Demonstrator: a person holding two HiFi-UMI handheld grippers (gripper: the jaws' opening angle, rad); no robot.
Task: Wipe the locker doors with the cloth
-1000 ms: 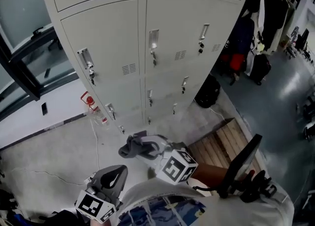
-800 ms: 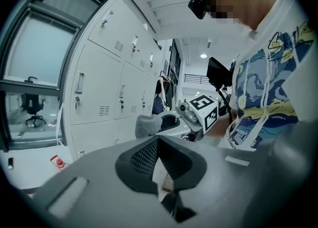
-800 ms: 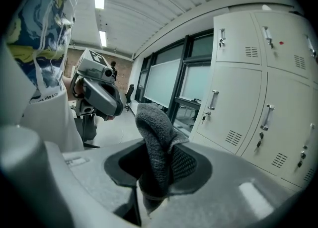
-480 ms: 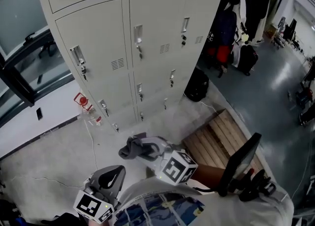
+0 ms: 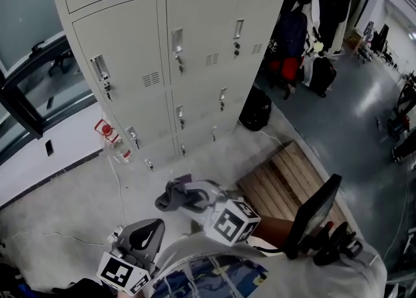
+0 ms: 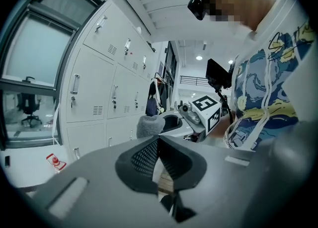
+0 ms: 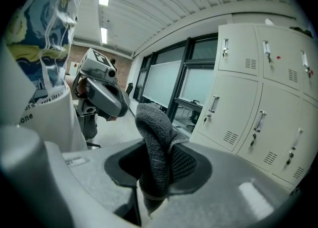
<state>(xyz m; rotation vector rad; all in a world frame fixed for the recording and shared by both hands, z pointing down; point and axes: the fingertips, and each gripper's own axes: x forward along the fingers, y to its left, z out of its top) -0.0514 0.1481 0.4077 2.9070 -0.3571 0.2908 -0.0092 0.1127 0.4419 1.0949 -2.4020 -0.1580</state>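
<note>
Your right gripper [image 5: 187, 194] has its fingers [image 7: 188, 166] clamped on the grey cloth [image 7: 155, 137], which is low in front of your body and well apart from the locker doors [image 5: 123, 63]. The cloth looks like a fleecy, limp fabric: light, soft and nothing you could break, but it will likely fold, bunch and slide within a loose hold. You are pinching it across a bunched fold, with a thick lobe curling up and over past the fingertips. That lobe is probably your wiping face, so keep the pinch where it is, well back from the free end. Press with the padded lobe, not with the hard fingers. The doors appear to be smooth painted metal, so the cloth should glide. The door handles [image 5: 177, 42] and locks stand proud, though, and could snag the nap or tug the cloth loose. Your left gripper [image 5: 144, 238] hangs low beside your body, its fingers [image 6: 141, 155] closed together on nothing. It can stay out of the way, or re-tuck the cloth if the fold slips.
</note>
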